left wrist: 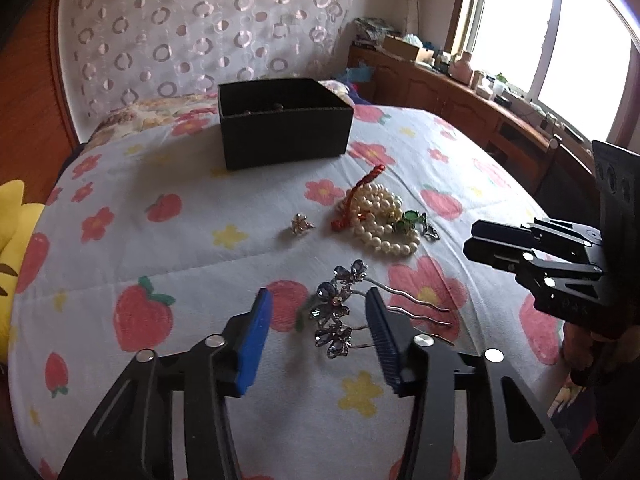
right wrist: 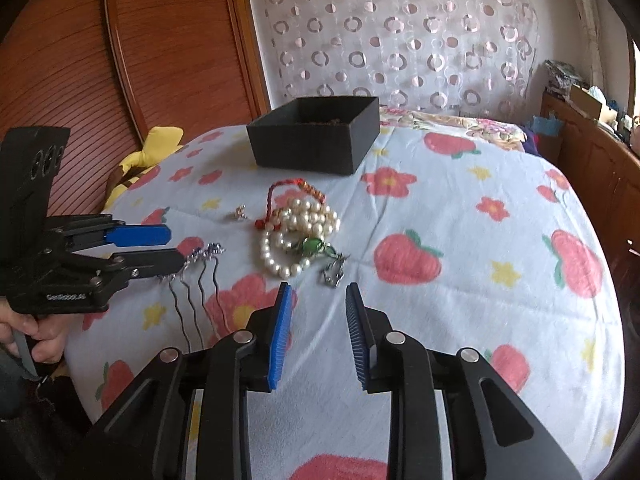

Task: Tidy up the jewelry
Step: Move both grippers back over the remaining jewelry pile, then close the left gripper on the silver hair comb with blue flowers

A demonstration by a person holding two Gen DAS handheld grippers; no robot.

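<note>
A black open box (left wrist: 284, 122) (right wrist: 316, 134) stands on the flowered bedspread at the far side. A pile of pearl strands (left wrist: 384, 216) (right wrist: 298, 230) with a red cord (left wrist: 356, 200) and a green pendant (left wrist: 410, 218) (right wrist: 311, 245) lies in the middle. A small earring (left wrist: 302, 224) (right wrist: 240, 212) lies left of it. A blue crystal hair comb (left wrist: 336, 308) (right wrist: 200, 276) lies between the fingers of my open left gripper (left wrist: 320, 312) (right wrist: 172, 246), which straddles it. My right gripper (right wrist: 316, 312) (left wrist: 474, 240) is open and empty, just short of a silver clasp (right wrist: 334, 272).
A wooden headboard (right wrist: 120, 60) and a sheer dotted curtain (left wrist: 200, 32) stand behind the bed. A yellow plush toy (left wrist: 16, 216) lies at the left edge. A cluttered wooden cabinet (left wrist: 480, 96) runs under the window at the right.
</note>
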